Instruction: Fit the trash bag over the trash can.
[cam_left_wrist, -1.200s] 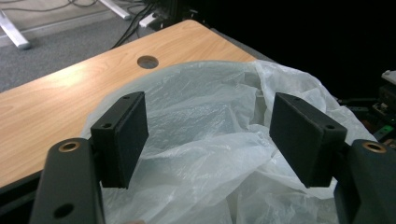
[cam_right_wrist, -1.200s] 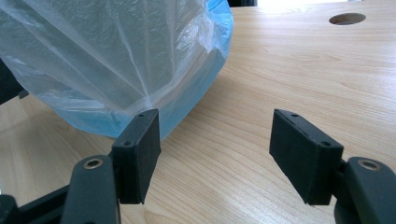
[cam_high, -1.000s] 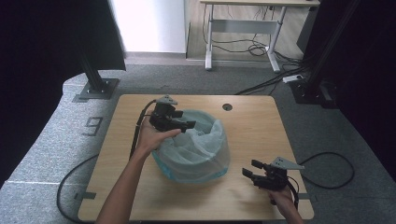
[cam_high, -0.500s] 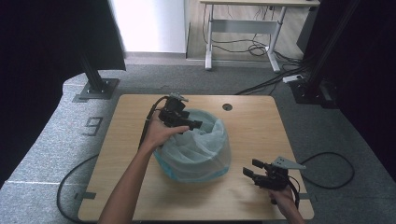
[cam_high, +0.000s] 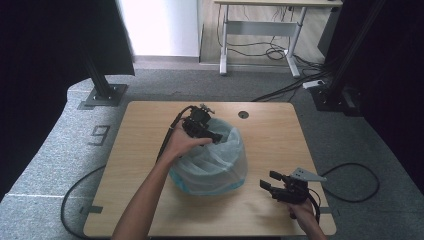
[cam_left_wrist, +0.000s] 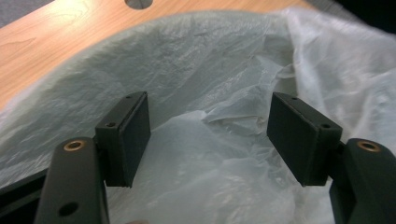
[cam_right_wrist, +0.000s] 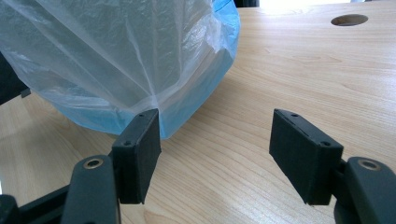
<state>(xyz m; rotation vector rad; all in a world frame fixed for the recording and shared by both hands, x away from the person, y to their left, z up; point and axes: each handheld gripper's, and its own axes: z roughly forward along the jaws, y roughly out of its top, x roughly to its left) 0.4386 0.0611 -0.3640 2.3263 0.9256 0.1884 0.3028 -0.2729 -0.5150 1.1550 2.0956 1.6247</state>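
1. Lining the blue bin (cam_high: 200, 184) with the thin translucent bag (cam_high: 220, 155) looks like the step in hand; bin stands near the middle of the desk (cam_high: 270, 135), bag draped inside and over its rim.
2. Left gripper (cam_high: 212, 136) hovers over the far-left part of the rim, fingers (cam_left_wrist: 128, 135) apart with nothing between them, loose crumpled film just beyond in the left gripper view.
3. Right gripper (cam_high: 269, 180) hangs low over the desk near its front right, apart from the bin, fingers (cam_right_wrist: 140, 149) also spread and empty; bag and blue wall (cam_right_wrist: 196, 102) sit close ahead of its left finger in the right gripper view.
4. Best to pick a single fold of film at the rim, not a bunched wad: thin plastic likely slips or tears if pinched too deep or tugged hard.
5. Close gently on the edge, then draw it outward and down over the rim rather than straight up, to avoid lifting the light bin.
6. Worth bringing the right gripper in against the near wall to steady the bin, or to take the opposite edge so the film spreads evenly.
7. Keep an eye on the trailing cable (cam_high: 167, 142) beside the bin to avoid snagging the bag.
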